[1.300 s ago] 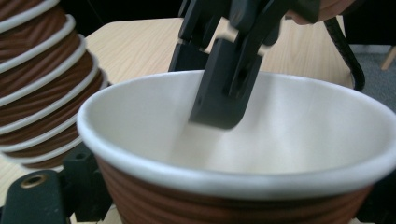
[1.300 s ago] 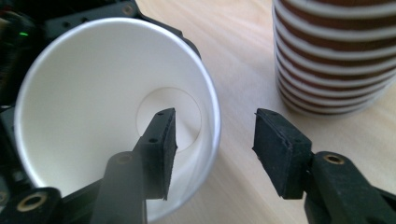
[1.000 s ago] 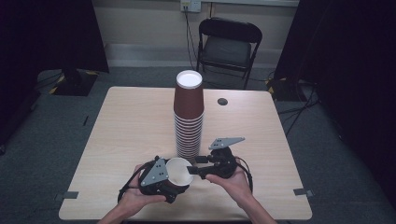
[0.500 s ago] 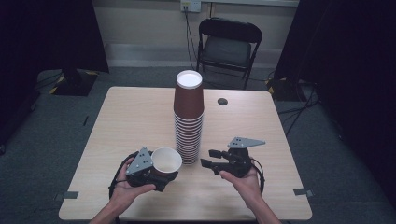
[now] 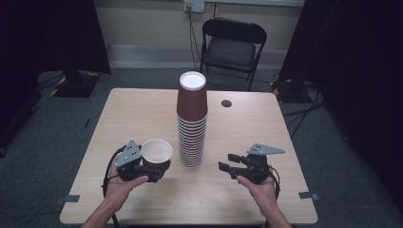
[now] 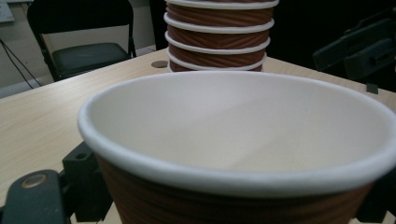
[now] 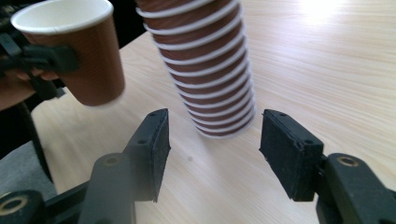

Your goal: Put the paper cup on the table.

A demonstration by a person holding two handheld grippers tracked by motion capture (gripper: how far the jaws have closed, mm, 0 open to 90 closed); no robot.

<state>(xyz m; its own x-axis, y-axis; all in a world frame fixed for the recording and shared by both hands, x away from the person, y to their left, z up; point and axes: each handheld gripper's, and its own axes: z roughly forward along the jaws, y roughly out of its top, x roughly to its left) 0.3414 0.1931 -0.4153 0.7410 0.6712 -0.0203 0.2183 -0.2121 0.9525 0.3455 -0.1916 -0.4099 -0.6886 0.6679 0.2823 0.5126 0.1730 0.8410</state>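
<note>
Your left gripper (image 5: 159, 175) is clamping a single brown paper cup (image 5: 156, 153) upright between its jaws, mouth up, just left of the tall cup stack (image 5: 192, 118). Your right gripper (image 5: 228, 162) is hovering with jaws spread and empty, the stack's base sitting just beyond them on the table (image 5: 247, 123).

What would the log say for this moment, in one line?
left gripper: shut on cup | right gripper: open, empty | stack: upright on table
</note>
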